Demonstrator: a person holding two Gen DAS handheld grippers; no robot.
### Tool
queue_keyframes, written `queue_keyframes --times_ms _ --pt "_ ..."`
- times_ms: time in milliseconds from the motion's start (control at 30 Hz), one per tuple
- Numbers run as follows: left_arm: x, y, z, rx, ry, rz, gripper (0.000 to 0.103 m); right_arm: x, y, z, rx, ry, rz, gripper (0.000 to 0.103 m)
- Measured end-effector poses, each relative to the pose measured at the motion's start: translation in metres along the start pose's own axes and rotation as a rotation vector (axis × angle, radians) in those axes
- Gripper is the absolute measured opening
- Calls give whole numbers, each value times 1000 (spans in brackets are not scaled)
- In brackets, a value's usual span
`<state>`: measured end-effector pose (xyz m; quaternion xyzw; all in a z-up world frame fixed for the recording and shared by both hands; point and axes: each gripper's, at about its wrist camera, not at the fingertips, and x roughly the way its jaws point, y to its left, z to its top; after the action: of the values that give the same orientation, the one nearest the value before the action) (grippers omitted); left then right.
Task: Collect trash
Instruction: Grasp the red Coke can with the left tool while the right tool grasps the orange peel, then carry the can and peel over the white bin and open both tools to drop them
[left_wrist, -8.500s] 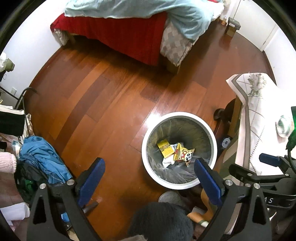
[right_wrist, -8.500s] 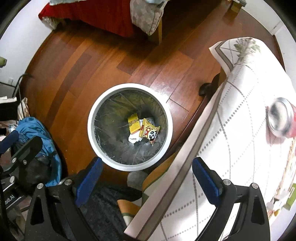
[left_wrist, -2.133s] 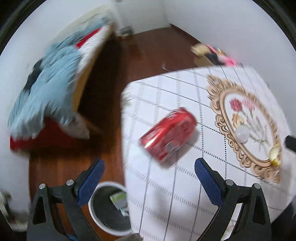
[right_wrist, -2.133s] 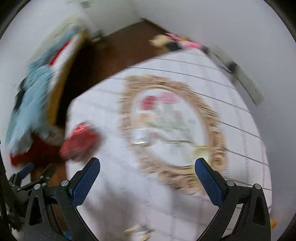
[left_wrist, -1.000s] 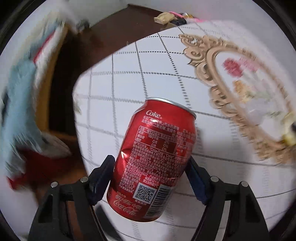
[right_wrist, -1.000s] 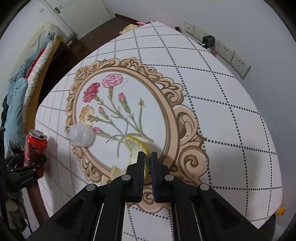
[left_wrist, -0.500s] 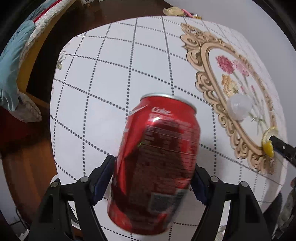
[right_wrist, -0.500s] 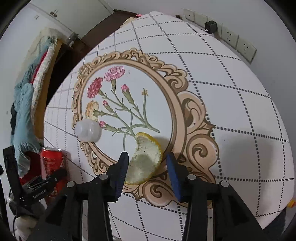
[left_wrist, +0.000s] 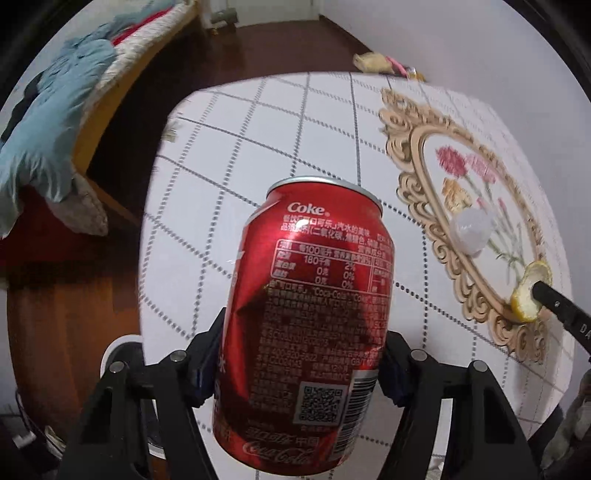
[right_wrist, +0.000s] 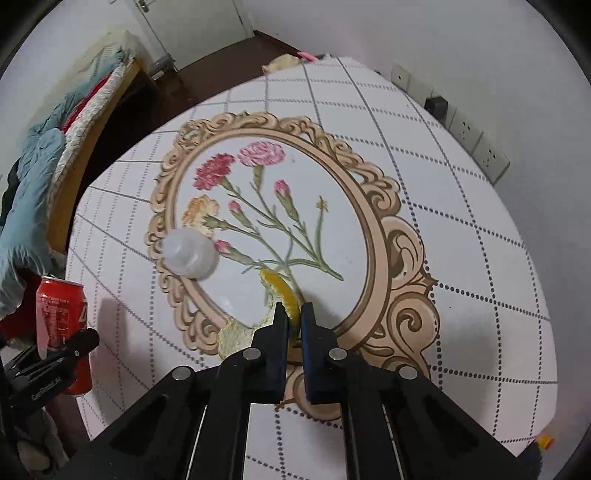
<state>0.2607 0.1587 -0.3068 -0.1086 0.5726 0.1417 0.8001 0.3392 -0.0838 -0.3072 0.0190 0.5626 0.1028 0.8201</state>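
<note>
Patterned tablecloth; left tongs clamp Coke can, right tongs pinch citrus peel.

Red can up front, glossy, silver rim, white "Coke" lettering, white small print, a black-and-white QR square and barcode low on its side. Black tongs on the left, with dark blue pads showing at the can's sides. The bench wears a white cloth crossed by a grey dotted diamond grid, with a tan and beige scrolled oval frame around pink, crimson and peach carnations on green stems. A frosted white cap sits on the frame's edge. Yellow peel, pale on its inner face, between the black tongs on the right. Reddish-brown wood floor; pale blue blanket on the bed.
</note>
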Motion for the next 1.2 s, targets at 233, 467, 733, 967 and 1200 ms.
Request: queue_keyframes --times_ms 233,467,733,967,1200 --pt "-82 23 -25 -86 -138 -16 65 -47 35 -8 -64 -63 85 7" --pt "-165 108 -36 -192 -288 -10 65 -113 117 -25 -199 -127 238 7" --pt "-204 197 -83 -310 -317 37 66 -138 246 -77 -387 -68 424 7" --pt "-139 284 -137 -429 -134 26 67 -61 337 -146 -533 152 415 7" --pt "-42 345 -162 -517 91 -16 68 21 387 -195 -612 333 320 7"
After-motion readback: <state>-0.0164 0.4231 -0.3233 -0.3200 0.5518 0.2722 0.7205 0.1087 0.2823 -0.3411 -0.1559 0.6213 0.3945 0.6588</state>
